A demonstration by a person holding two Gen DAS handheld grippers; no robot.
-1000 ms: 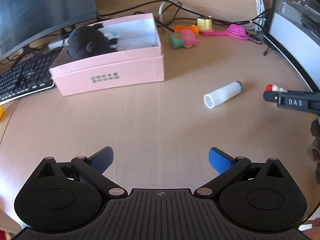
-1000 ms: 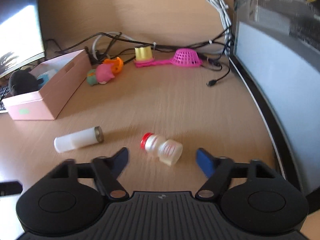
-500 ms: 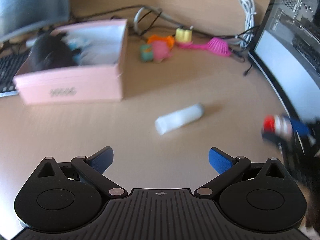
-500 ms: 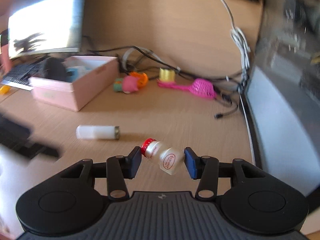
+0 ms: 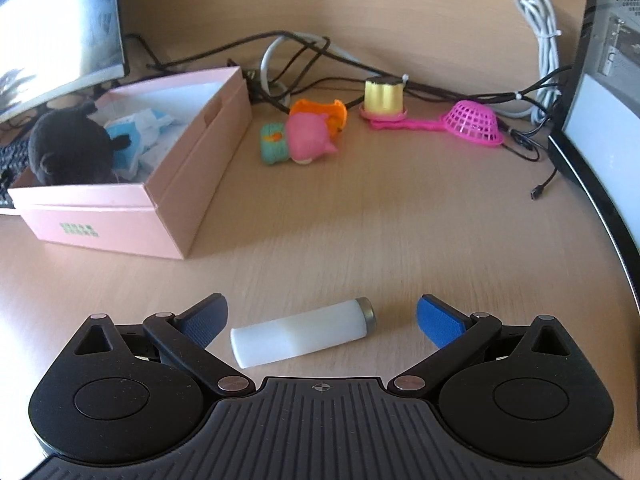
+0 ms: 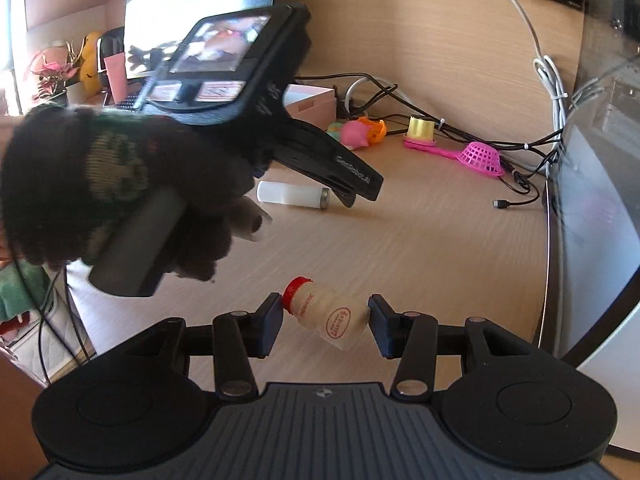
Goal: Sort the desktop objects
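Observation:
My left gripper is open, its blue fingers on either side of a white tube with a metal end that lies on the desk. The same tube shows in the right wrist view, under the left gripper's fingers. My right gripper is shut on a small red-capped probiotic bottle and holds it tilted above the desk. A pink open box stands at the left with a black plush toy and a blue-white item inside.
Small toys, a yellow cup and a pink strainer lie by tangled cables at the back. A monitor stands at the left, a computer case at the right. A gloved hand holds the left gripper.
My left gripper swung right and down until its open fingers straddle the white tube. My right gripper closed on the bottle and lifted it off the desk.

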